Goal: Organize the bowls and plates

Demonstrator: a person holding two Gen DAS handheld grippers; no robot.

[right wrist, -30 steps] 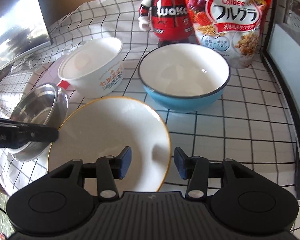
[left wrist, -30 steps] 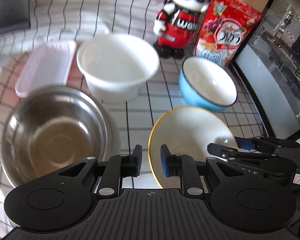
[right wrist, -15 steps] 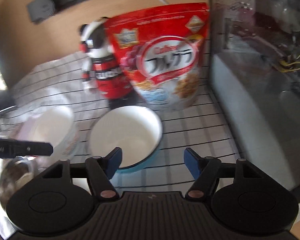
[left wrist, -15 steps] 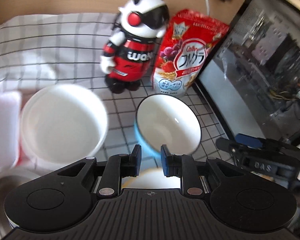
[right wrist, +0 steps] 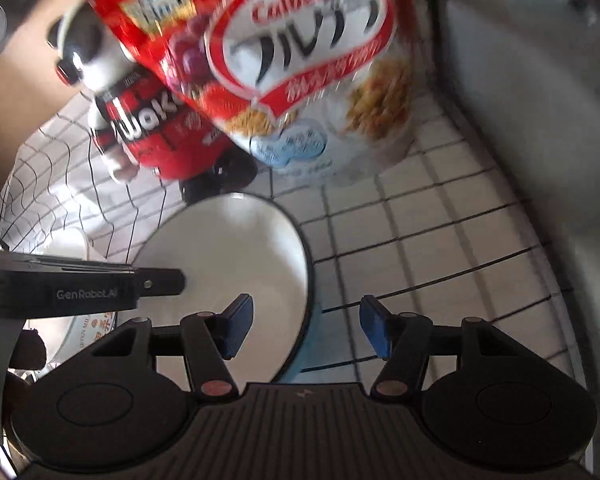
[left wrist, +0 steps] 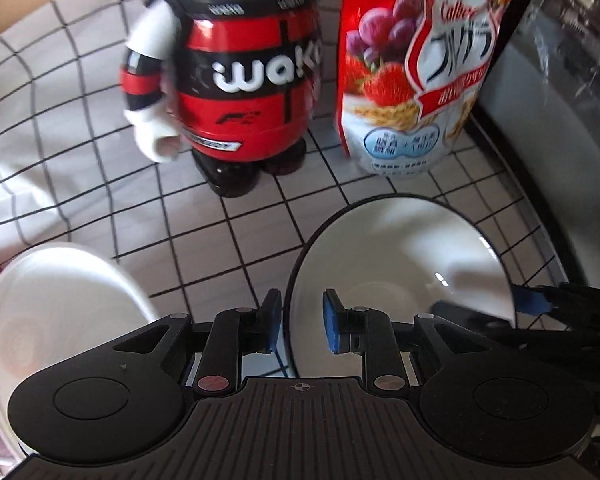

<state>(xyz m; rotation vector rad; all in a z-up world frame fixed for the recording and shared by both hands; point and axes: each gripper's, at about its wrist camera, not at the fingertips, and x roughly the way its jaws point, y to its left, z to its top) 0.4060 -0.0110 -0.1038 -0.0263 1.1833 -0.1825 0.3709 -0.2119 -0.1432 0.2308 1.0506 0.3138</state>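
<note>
Blue bowl (left wrist: 400, 264) sits unstacked on the checked counter (left wrist: 240, 216), at five o'clock from the figurine (left wrist: 236, 80); left gripper (left wrist: 299, 326) fingers opening astride its rim; right gripper (right wrist: 306, 330) fingers closing, gripping nothing; white bowl (left wrist: 56, 300) at nine o'clock; stacking apparently unstarted.

A white black-gridded tablecloth (left wrist: 80, 152) covers the table; behind it runs a tan wall (right wrist: 16, 92), and a dark-framed glass-fronted cabinet (left wrist: 560, 128) borders its right edge.

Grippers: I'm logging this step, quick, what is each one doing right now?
Left gripper: opening, straddling the blue bowl at its near rim, not gripping.
Right gripper: closing, straddling the bowl's right rim, pads not yet pressing.
</note>
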